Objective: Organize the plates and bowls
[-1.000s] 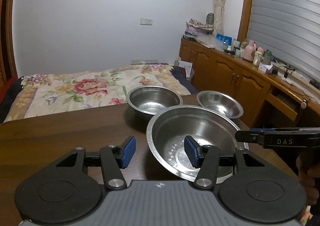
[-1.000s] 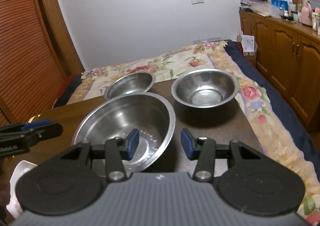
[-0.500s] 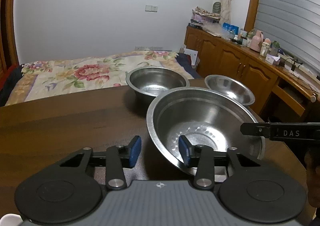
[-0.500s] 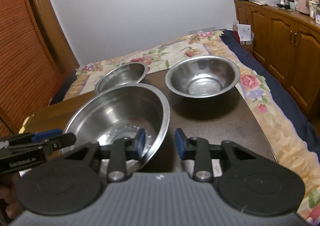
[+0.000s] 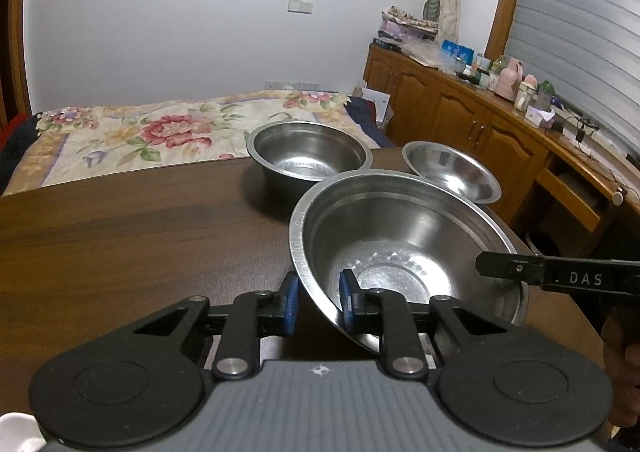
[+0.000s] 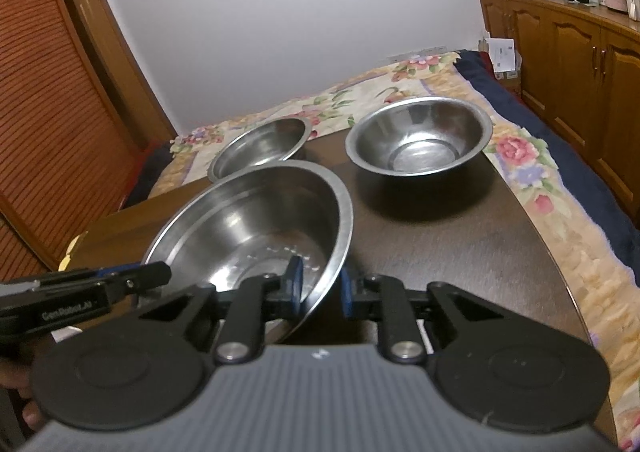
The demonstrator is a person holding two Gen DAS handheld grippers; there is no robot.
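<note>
A large steel bowl [image 5: 404, 248] sits nearest on the dark wooden table [image 5: 120, 236]. My left gripper [image 5: 318, 302] is shut on its near left rim. My right gripper [image 6: 319, 288] is shut on the opposite rim of the same bowl [image 6: 256, 228]. Behind it stand a deep steel bowl [image 5: 306, 153] and a small shallow steel bowl [image 5: 452, 171]. In the right wrist view the deep bowl [image 6: 416, 139] is at the right and the shallow bowl [image 6: 260, 147] at the left. The right gripper's arm [image 5: 560, 278] reaches in from the right in the left wrist view.
A bed with a floral cover [image 5: 160, 131] lies just beyond the table's far edge. Wooden cabinets [image 5: 480, 127] with clutter on top run along the right. A slatted wooden door [image 6: 52, 131] stands at the left. A white object [image 5: 16, 432] shows at the lower left.
Both grippers have closed from open onto opposite sides of the large bowl's rim. The bowl now sits tilted compared with a second ago.
</note>
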